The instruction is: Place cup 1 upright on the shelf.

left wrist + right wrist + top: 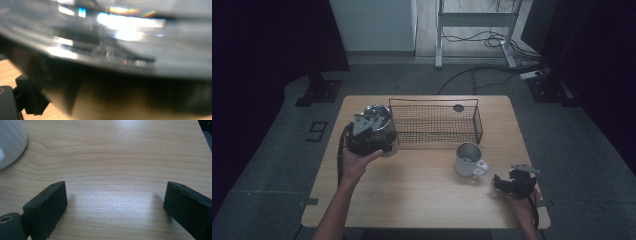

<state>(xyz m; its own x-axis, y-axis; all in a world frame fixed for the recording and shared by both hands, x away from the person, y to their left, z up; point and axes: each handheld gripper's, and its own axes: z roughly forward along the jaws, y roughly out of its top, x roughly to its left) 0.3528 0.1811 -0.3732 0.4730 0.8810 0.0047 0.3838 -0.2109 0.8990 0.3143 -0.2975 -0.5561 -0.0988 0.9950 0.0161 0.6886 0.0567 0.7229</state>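
A wooden surface (422, 195) is filling the middle of the high view, with dark floor around it. A wire basket (434, 122) is sitting along the far edge, centre to right. At its left end, just beside it, a glass pot (373, 131) with a shiny lid is being held above the near-left part of the surface; it is looking upright. The left hand-held gripper (362, 136) is pressing against the pot's near side, with the person's left hand (354, 162) wrapped beneath it. In the left gripper view the pot's glass (120, 50) is sitting blurred right against the lens, so the jaws are pinching the pot. A metal mug (469, 160) is standing near the basket's right end, on the near side, handle pointing near-right. The right hand-held gripper (504, 184) is resting low at the near-right corner, apart from the mug, its jaws spread wide over bare wood in the right gripper view, with the mug's wall (10, 140) at far left.
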